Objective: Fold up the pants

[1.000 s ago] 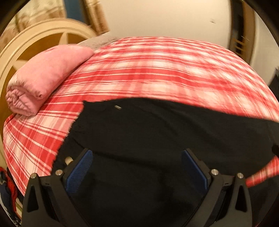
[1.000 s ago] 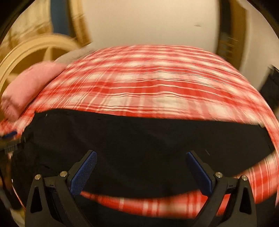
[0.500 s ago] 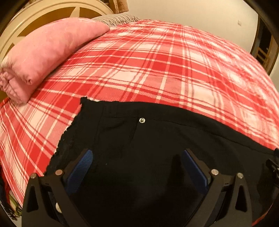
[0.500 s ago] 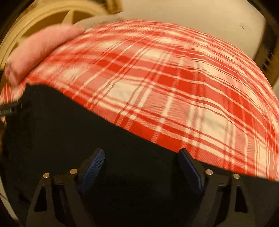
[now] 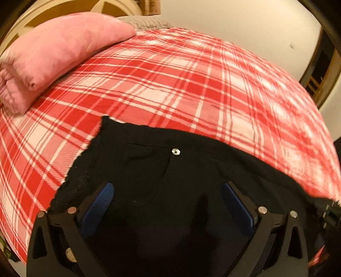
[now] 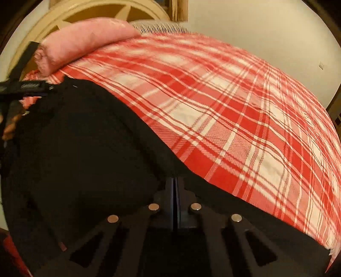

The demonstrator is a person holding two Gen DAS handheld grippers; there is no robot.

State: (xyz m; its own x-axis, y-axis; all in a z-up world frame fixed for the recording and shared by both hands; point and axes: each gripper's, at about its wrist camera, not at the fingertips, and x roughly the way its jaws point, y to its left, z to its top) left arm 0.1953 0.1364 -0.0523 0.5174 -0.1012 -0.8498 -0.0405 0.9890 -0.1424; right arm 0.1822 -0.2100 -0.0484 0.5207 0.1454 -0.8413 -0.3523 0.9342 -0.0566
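Black pants (image 5: pixel 170 181) lie flat on a red and white plaid bedspread (image 5: pixel 181 85). A silver button (image 5: pixel 175 151) marks their waistband near the far edge. My left gripper (image 5: pixel 167 204) is open, its blue pads (image 5: pixel 97 204) spread just above the waist end. In the right wrist view the pants (image 6: pixel 85 149) fill the lower left. My right gripper (image 6: pixel 174 187) is shut on the pants' far edge. The left gripper (image 6: pixel 25 87) shows at the left edge of that view.
A rolled pink blanket (image 5: pixel 53 51) lies at the head of the bed, in front of a cream wooden headboard (image 6: pixel 96 10). A pale wall (image 5: pixel 234 25) stands behind the bed. A dark wooden frame (image 5: pixel 319 70) is at the far right.
My right gripper went from wide open to shut on the pants' far edge. My left gripper stayed open and came lower and closer over the waist end.
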